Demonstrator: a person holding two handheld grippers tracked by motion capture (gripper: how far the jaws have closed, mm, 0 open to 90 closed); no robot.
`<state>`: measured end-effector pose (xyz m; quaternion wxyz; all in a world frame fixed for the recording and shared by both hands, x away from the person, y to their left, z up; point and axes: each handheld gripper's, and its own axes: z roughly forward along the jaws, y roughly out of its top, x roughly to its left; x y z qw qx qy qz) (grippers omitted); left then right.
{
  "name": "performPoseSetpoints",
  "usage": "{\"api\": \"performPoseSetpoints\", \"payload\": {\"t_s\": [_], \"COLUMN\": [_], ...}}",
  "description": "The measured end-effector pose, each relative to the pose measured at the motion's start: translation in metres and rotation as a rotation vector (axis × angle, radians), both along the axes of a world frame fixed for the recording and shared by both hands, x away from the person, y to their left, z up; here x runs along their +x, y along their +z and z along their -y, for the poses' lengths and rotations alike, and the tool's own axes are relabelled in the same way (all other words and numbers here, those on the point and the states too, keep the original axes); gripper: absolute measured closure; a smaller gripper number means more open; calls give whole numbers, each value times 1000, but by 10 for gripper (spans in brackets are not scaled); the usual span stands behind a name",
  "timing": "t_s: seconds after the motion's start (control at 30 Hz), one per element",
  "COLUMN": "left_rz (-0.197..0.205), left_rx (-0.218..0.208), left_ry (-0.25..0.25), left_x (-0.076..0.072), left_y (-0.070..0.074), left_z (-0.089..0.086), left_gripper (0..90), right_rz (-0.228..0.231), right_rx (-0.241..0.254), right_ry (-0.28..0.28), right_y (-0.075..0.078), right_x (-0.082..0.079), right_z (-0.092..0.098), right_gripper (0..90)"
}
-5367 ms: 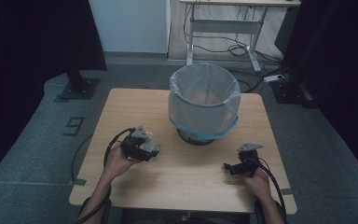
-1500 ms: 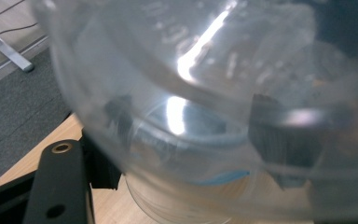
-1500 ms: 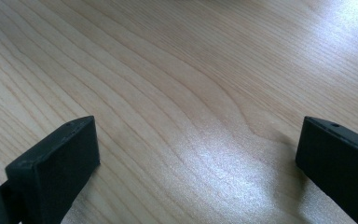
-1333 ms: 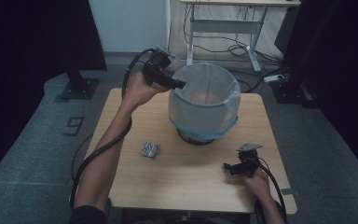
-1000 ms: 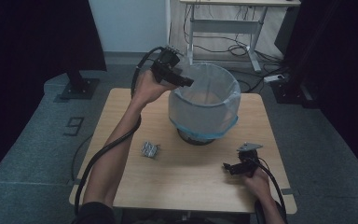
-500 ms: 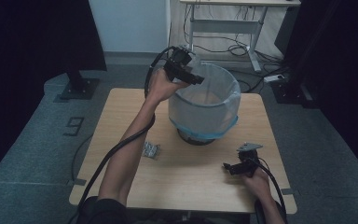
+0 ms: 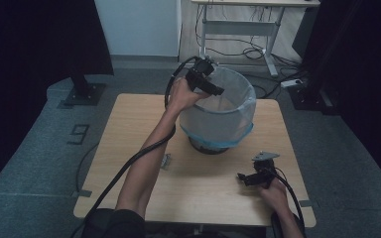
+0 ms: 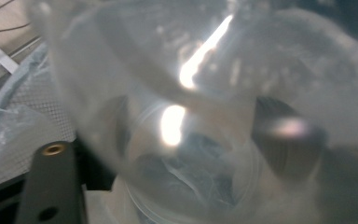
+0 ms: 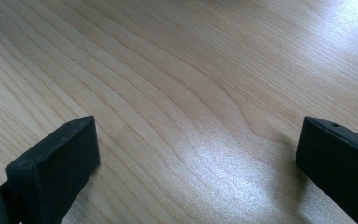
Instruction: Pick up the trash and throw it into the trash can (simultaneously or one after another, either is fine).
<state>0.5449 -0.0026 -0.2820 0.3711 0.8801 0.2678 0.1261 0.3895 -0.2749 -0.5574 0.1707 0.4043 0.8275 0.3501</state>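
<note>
I am at the drop. My left claw [image 7: 217, 91] hangs over the near-left rim of the lined bin [image 7: 238, 106], which stands toward the back of the table [image 7: 129, 129]. In the left gripper view a clear plastic cup [image 8: 182, 116] sits right in front of the camera, blurred, with the bin's liner below it. My jaws have just been opening. The cup is between them, but the pads look to have let go of its wall, so I judge it released or just slipping free. Whether it has cleared the jaws, I cannot tell through the blur.

My right claw [image 7: 243, 177] rests low at the table's near-right part, jaws wide apart with nothing but bare wood between them.

Next, I should spread the left jaws enough for the cup to fall inside the rim, then lift back without snagging the liner. A small crumpled scrap [image 7: 166, 161] lies on the table beside my left forearm and looks like the next thing to fetch.
</note>
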Motion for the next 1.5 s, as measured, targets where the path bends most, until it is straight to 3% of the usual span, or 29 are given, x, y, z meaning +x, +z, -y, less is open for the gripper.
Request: {"api": "performPoseSetpoints", "payload": {"t_s": [0.07, 0.2, 0.5, 0.67, 1.03, 1.37, 1.5], "left_rz": [3, 6, 14, 16, 39, 50, 64], "left_rx": [23, 40, 14, -23, -35, -33, -63], "left_ry": [15, 10, -17, -23, -21, -33, -14], "left_x": [1, -1, -10, -18, -31, -43, -47], "left_y": [-2, -1, 7, 13, 22, 24, 22], "left_z": [1, -1, -15, -31, -52, -81, -99], "left_gripper": [127, 0, 0, 0, 0, 0, 0], "right_rz": [1, 1, 1, 1, 2, 1, 1], "right_rx": [0, 0, 0, 0, 0, 0, 0], "right_ry": [0, 1, 0, 0, 0, 0, 0], "right_y": [0, 0, 0, 0, 0, 0, 0], "right_x": [0, 0, 0, 0, 0, 0, 0], "right_z": [0, 0, 0, 0, 0, 0, 0], "right_gripper": [0, 0, 0, 0, 0, 0, 0]}}
